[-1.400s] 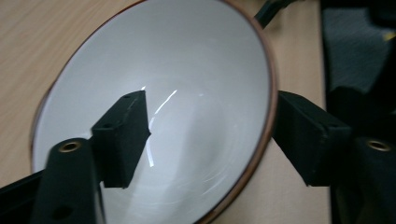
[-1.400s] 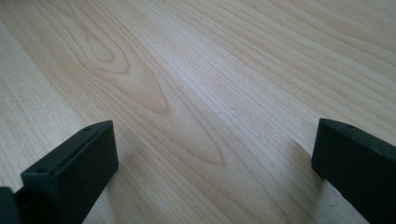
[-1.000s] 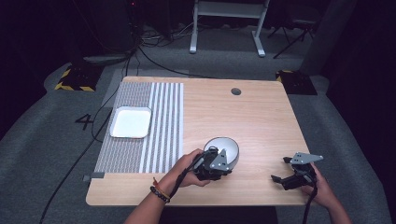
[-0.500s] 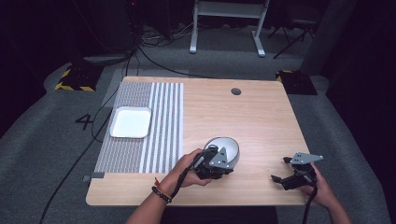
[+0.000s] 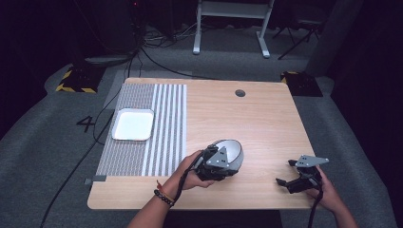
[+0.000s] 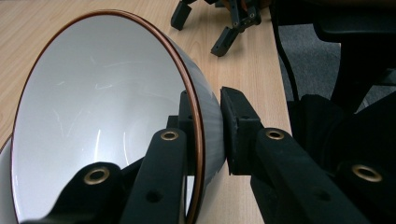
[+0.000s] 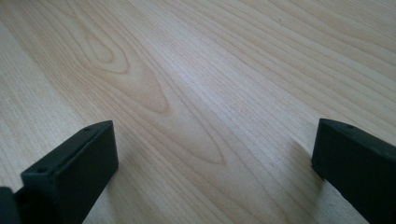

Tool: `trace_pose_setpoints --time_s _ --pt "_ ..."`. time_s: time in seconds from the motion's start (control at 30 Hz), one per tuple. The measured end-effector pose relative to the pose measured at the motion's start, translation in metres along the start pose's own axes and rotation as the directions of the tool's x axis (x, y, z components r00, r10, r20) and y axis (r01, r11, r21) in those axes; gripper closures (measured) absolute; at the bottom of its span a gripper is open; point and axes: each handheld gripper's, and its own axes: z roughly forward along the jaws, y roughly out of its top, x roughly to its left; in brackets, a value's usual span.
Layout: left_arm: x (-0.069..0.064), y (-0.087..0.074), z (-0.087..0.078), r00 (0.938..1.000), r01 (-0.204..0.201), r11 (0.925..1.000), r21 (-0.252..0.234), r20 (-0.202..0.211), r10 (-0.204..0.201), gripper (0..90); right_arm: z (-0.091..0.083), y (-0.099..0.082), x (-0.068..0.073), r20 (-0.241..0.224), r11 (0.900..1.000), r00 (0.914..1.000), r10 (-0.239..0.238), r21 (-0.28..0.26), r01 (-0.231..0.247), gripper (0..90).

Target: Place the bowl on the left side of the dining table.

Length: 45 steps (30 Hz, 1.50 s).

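A bowl (image 5: 231, 150), white inside with a dark outer wall and a brown rim, stands tilted on edge near the table's front middle. My left gripper (image 5: 219, 164) is shut on the bowl's rim. In the left gripper view one jaw lies inside the bowl (image 6: 93, 102) and the other presses its outer wall, at my left gripper (image 6: 205, 114). My right gripper (image 5: 284, 172) rests open at the front right of the table, apart from the bowl. Between its wide-apart jaws my right gripper (image 7: 215, 154) has just bare wood.
A white square tray (image 5: 133, 124) sits on a grey striped mat (image 5: 164, 128) on the left half of the wooden table (image 5: 266, 118). A round cable hole (image 5: 240, 93) is near the far edge. The table's front edge lies close to both hands.
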Motion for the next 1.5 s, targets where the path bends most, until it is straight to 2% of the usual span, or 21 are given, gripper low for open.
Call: trace_pose_setpoints --time_s 0.1,0.3,0.6,0.8,0.9,0.93,0.97,1.07,1.3,1.37,1.4,1.47,1.5 --pt "-0.001 0.0 0.001 0.9999 -0.003 1.0 0.0 -0.014 0.003 78.9 0.0 0.0 0.0 0.0 1.0 1.0 0.002 0.001 -0.002 0.5" --pt "-0.002 0.0 -0.003 0.9999 -0.005 0.9996 -0.028 -0.016 0.004 78.8 0.0 0.0 0.0 0.0 1.0 1.0 0.004 0.0 -0.004 0.5" --pt "-0.003 0.002 -0.018 0.9988 -0.011 0.9979 -0.064 -0.048 0.008 78.8 0.0 0.0 0.0 0.0 1.0 1.0 0.002 0.0 -0.002 0.5" --pt "0.001 -0.001 -0.027 0.997 0.015 0.9956 -0.093 -0.075 -0.022 78.9 0.0 0.0 0.0 0.0 1.0 1.0 0.005 0.0 -0.005 0.5" --pt "0.002 -0.001 -0.03 0.9967 0.015 0.9955 -0.094 -0.078 -0.022 78.8 0.0 0.0 0.0 0.0 1.0 1.0 0.002 0.001 -0.002 0.5" --pt "0.002 -0.002 -0.032 0.9966 0.026 0.9948 -0.098 -0.076 -0.034 78.9 0.0 0.0 0.0 0.0 1.0 1.0 0.002 0.0 -0.002 0.5" --pt "0.003 -0.002 -0.033 0.9964 0.013 0.9951 -0.098 -0.082 -0.021 78.9 0.0 0.0 0.0 0.0 1.0 1.0 0.004 0.0 -0.004 0.5" --pt "0.002 -0.003 -0.034 0.9963 0.026 0.9944 -0.102 -0.079 -0.034 78.9 0.0 0.0 0.0 0.0 1.0 1.0 0.003 -0.001 -0.003 0.5" --pt "0.002 -0.003 -0.039 0.9956 0.02 0.9932 -0.115 -0.088 -0.031 78.9 0.0 0.0 0.0 0.0 1.0 1.0 0.004 0.0 -0.004 0.5" --pt "0.003 -0.002 -0.041 0.9952 0.007 0.9932 -0.116 -0.096 -0.018 78.9 0.0 0.0 0.0 0.0 1.0 1.0 0.002 0.001 -0.002 0.5" --pt "0.003 -0.002 -0.043 0.9959 0.017 0.9935 -0.112 -0.086 -0.027 78.9 0.0 0.0 0.0 0.0 1.0 1.0 0.003 -0.001 -0.003 0.5" --pt "0.003 -0.003 -0.044 0.9949 0.025 0.9923 -0.122 -0.094 -0.036 78.9 0.0 0.0 0.0 0.0 1.0 1.0 0.004 -0.001 -0.004 0.5" --pt "0.004 -0.003 -0.046 0.9952 0.014 0.9929 -0.118 -0.094 -0.026 78.9 0.0 0.0 0.0 0.0 1.0 1.0 0.002 -0.001 -0.002 0.5"
